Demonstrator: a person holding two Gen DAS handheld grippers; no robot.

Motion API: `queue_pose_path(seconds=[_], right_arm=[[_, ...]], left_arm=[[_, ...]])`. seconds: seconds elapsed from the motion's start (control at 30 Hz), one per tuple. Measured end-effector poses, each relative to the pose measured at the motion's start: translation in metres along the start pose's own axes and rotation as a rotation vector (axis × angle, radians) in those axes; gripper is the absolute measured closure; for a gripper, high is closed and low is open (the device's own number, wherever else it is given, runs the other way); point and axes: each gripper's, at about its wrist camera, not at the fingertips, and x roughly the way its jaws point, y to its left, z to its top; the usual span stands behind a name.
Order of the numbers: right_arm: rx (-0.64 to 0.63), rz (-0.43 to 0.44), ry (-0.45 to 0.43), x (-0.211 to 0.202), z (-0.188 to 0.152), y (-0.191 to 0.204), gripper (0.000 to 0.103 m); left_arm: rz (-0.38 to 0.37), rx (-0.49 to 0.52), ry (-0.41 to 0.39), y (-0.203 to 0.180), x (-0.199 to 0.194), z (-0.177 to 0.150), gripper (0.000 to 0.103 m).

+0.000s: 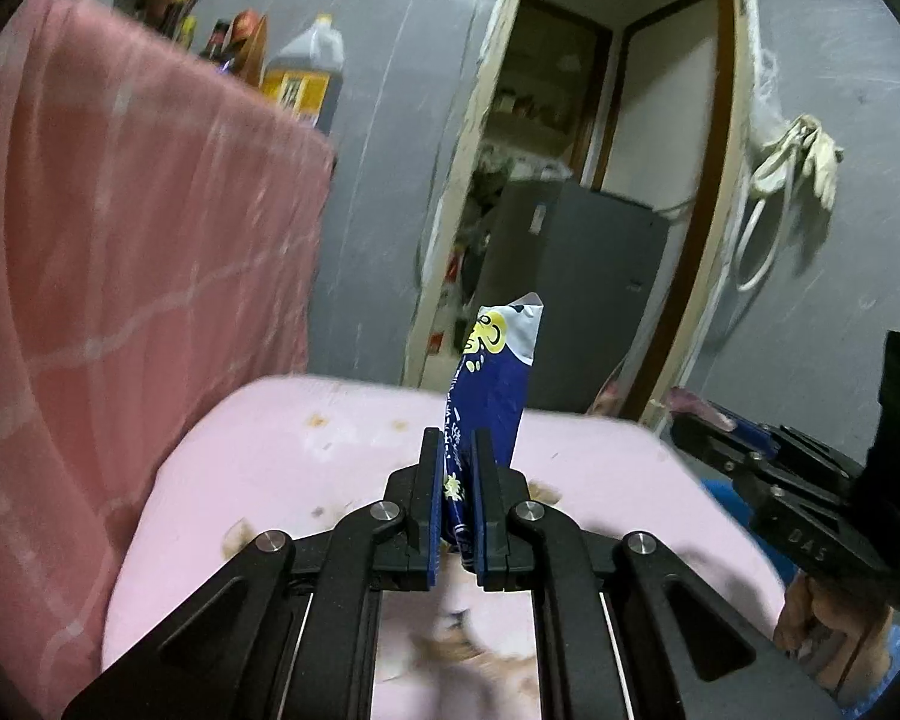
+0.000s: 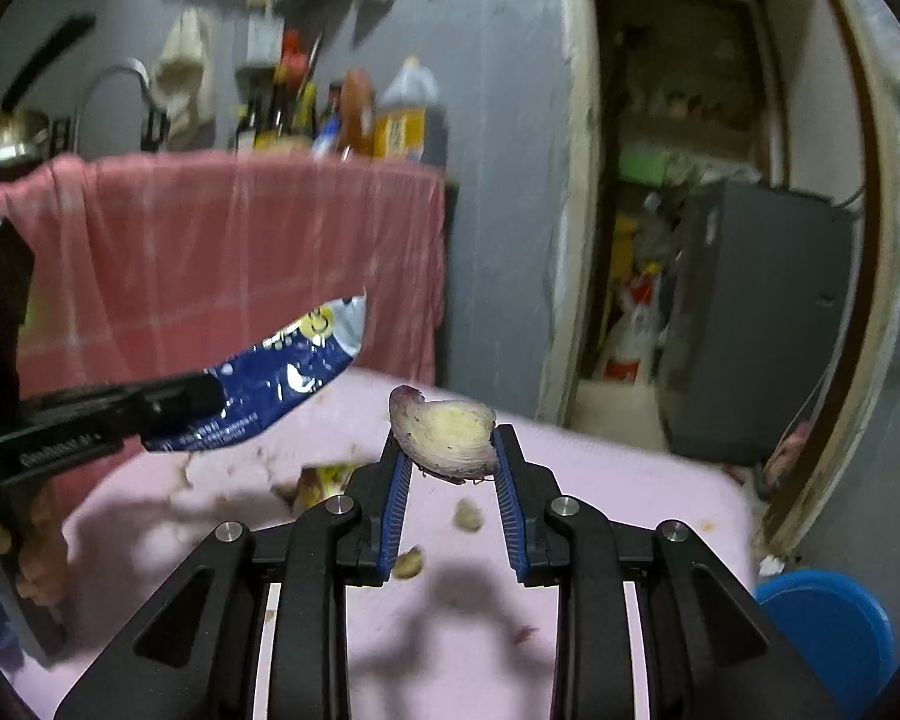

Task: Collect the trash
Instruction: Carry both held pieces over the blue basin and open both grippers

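My left gripper is shut on a blue snack wrapper that sticks up above the pink table. The wrapper also shows in the right wrist view, held by the left gripper at the left. My right gripper is shut on a piece of onion peel, purple-edged and pale inside, held above the table. In the left wrist view the right gripper shows at the right edge with the peel in it.
Food scraps and peels lie scattered on the pink table. A pink cloth hangs behind it under bottles. A blue bin stands at the lower right. A doorway with a grey cabinet is behind.
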Motion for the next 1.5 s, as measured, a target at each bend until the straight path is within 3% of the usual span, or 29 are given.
queue_pose_path(seconds=[0.33,0.6,0.87,1.0,1.13,1.23,1.5], right_arm=[[0.063,-0.113,-0.189,-0.076,0.018,-0.042,0.078],[0.119,-0.218,-0.219,-0.118,0.01,-0.094,0.078],[0.215,-0.327,-0.172,-0.141,-0.018,-0.153,0.078],[0.279,-0.351,-0.127,-0.141,-0.034,-0.177,0.078],[0.344,-0.365,-0.057,-0.133,-0.053,-0.196,0.078],[0.402,-0.364,-0.006,-0.124,-0.068,-0.21,0.078],[0.483,-0.357,0.064,-0.119,-0.087,-0.228,0.076]], left_arm=[[-0.095,0.056,-0.133,-0.089,-0.004,0.021,0.097],[-0.205,0.113,-0.103,-0.158,0.02,0.022,0.097],[-0.297,0.161,0.033,-0.227,0.067,0.004,0.097],[-0.323,0.161,0.154,-0.253,0.098,-0.008,0.097],[-0.329,0.168,0.332,-0.274,0.134,-0.027,0.097],[-0.322,0.143,0.405,-0.28,0.155,-0.04,0.097],[-0.294,0.128,0.472,-0.286,0.179,-0.059,0.095]])
